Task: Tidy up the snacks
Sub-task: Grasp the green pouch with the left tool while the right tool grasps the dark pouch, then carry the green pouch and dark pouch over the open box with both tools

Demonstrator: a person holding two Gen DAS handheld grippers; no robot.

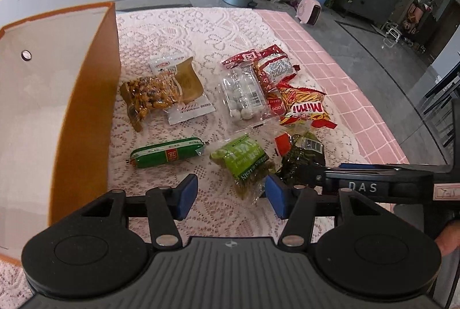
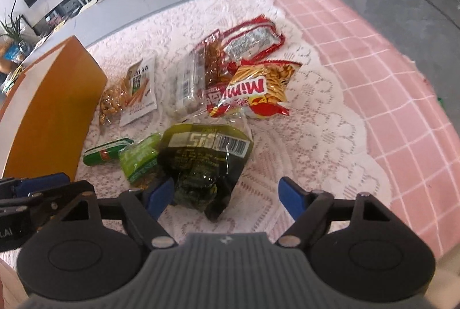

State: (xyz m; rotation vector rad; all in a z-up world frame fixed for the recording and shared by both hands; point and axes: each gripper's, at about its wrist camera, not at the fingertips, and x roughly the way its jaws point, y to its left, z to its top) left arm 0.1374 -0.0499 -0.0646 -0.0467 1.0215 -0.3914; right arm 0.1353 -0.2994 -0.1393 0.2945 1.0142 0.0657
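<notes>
I see the orange box (image 1: 83, 96) at the desk's (image 1: 184, 30) left edge; its visible white interior holds nothing. My left gripper (image 1: 231, 194) has jaws apart above the green raisin packet (image 1: 244, 162). My right gripper (image 2: 225, 195) has jaws apart, the dark green packet (image 2: 201, 162) between them, unclamped. Only the left view shows the box's inside.

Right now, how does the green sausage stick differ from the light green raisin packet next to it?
The green sausage is a smooth, firm-looking tube, dark green with a red label; the raisin packet is a crinkled, flat pouch in lime green with white lettering. The sausage lies nearer the orange box; the raisin packet lies beside the dark seaweed packet. The sausage lies clear of both grippers; the raisin packet's lower end sits near the left gripper. Both lie flat on the lace cloth.
</notes>
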